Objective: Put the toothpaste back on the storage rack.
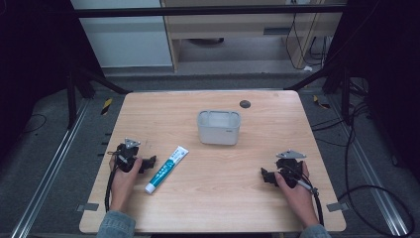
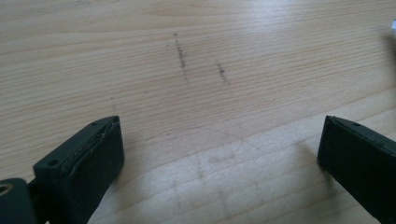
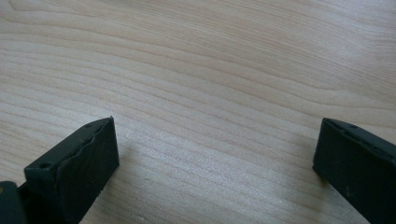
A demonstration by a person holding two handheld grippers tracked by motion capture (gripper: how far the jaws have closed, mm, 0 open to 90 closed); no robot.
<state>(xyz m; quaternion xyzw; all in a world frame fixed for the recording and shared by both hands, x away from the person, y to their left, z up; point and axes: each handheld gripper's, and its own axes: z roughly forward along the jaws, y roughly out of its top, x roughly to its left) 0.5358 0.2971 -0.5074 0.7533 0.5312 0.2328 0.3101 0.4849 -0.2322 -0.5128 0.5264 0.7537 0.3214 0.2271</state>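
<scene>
In the high view, a toothpaste tube (image 1: 166, 169), white with teal print and a white cap at its near end, is lying slantwise on the wooden table (image 1: 223, 208), just right of the left gripper (image 1: 147, 163) and not touching it. The right gripper (image 1: 266, 176) is resting well apart, near the right edge. A grey plastic bin (image 1: 219, 127) is standing beyond the tube, mid-table, with open tabletop between them.

In the left gripper view, the left gripper (image 2: 219, 154) is showing its jaws spread wide over scuffed wood, holding nothing.

In the right gripper view, the right gripper (image 3: 215, 158) is likewise gaping wide above bare wood grain, gripping nothing.
</scene>
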